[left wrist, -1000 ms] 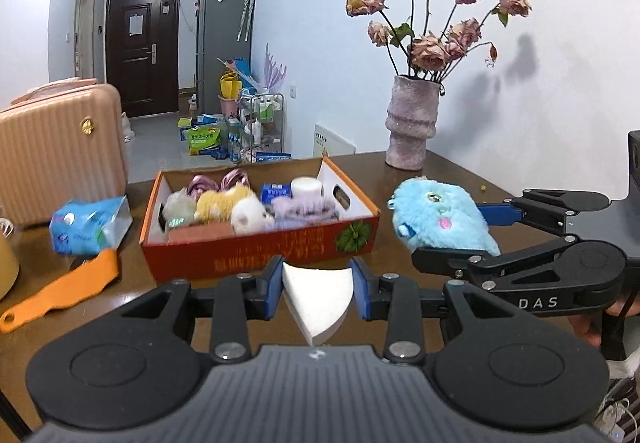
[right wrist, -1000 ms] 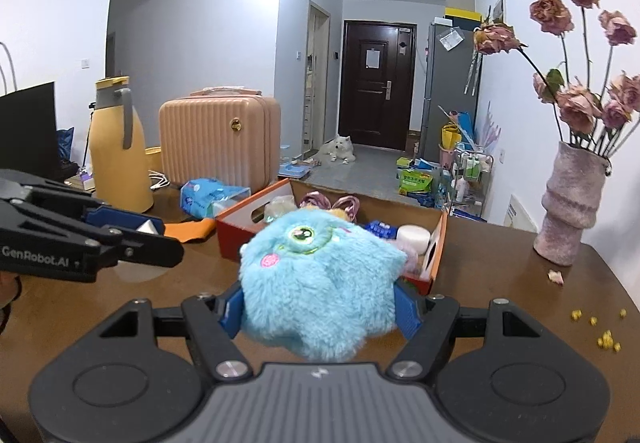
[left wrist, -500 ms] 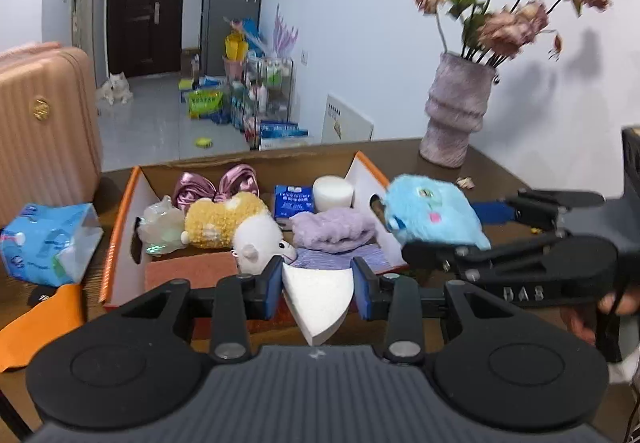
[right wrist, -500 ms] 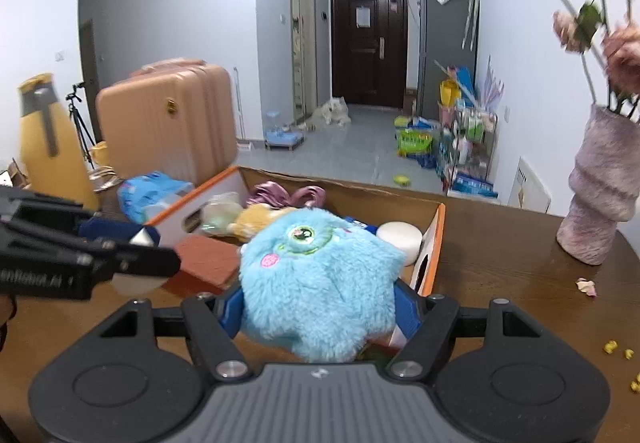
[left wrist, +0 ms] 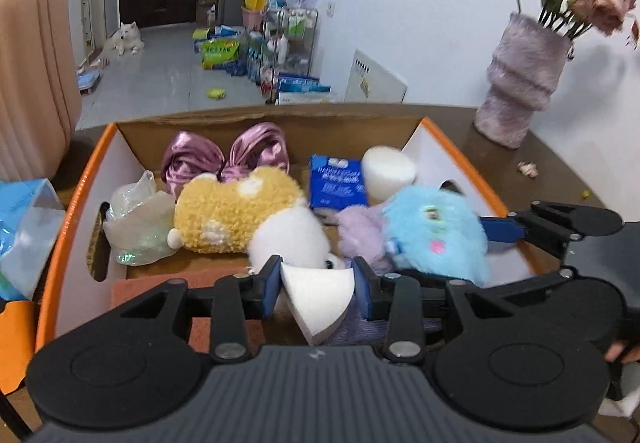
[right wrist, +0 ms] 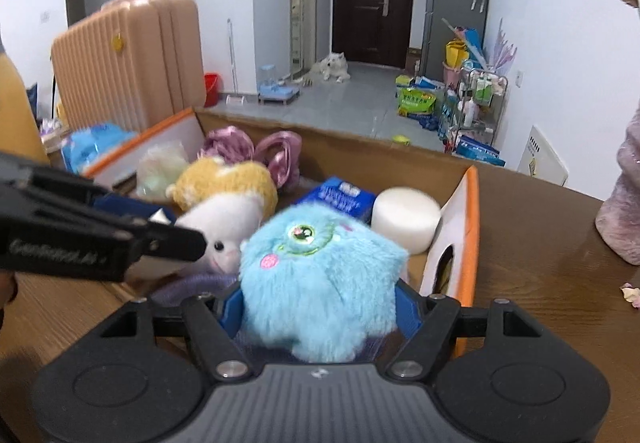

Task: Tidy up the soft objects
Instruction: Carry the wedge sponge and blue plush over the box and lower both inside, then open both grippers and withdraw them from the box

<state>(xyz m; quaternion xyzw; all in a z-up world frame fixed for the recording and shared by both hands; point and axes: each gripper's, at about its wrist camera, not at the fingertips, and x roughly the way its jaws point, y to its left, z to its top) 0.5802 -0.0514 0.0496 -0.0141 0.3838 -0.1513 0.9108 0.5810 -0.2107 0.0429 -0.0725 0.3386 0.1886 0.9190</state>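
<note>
Sitting on the brown worktop (right wrist: 540,243), the orange-rimmed cardboard box (left wrist: 72,203) is the landmark, with a fuzzy pink vase (left wrist: 520,83) beyond its right end. Inside the box: yellow plush (left wrist: 228,211), white plush (left wrist: 288,239), purple bow (left wrist: 224,159), blue packet (left wrist: 338,183), white foam cylinder (left wrist: 386,173). Right hand-held gripper (right wrist: 320,307) clamps the blue furry toy (right wrist: 320,283) over the box's right half. Left hand-held gripper (left wrist: 316,287) pinches a white foam wedge (left wrist: 318,299) over the box's near edge.
</note>
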